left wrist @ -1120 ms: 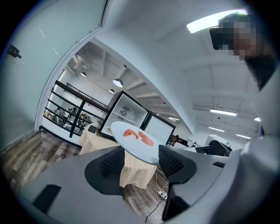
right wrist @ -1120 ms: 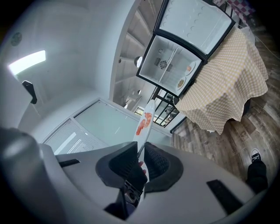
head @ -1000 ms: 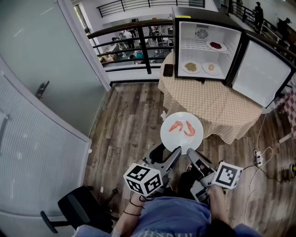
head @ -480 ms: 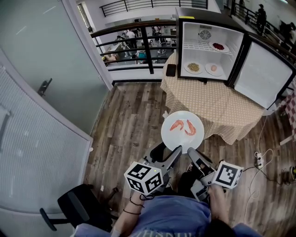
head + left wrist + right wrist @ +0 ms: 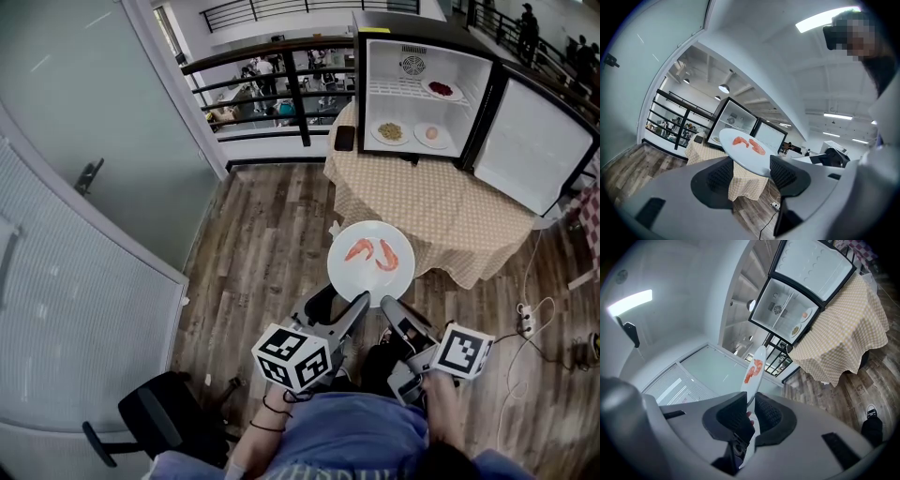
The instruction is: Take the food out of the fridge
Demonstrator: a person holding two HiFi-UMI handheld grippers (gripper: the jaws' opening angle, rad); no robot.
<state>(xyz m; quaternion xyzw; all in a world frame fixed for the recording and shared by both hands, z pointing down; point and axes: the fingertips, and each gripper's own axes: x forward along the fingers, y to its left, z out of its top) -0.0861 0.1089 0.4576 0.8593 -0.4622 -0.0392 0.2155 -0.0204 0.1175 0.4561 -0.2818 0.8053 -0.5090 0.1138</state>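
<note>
The white plate [image 5: 371, 284] with two shrimps [image 5: 385, 256] on it was out of the fridge [image 5: 403, 26], held level over the wood floor [image 5: 253, 253] just in front of the cloth-covered table [image 5: 422, 206]. The right gripper [image 5: 390, 308] was clamped on the plate's near rim, which ran edge-on between its pads [image 5: 771, 416]. The left gripper [image 5: 360, 305] stood wide apart, gripping nothing, with the rim showing between its jaws. The fridge stood on the table with its door [image 5: 530, 145] open and three other dishes [image 5: 389, 132] inside.

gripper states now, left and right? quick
Left gripper: open, jaws apart around the white plate rim, not pressing.
Right gripper: shut on the white plate.
</note>
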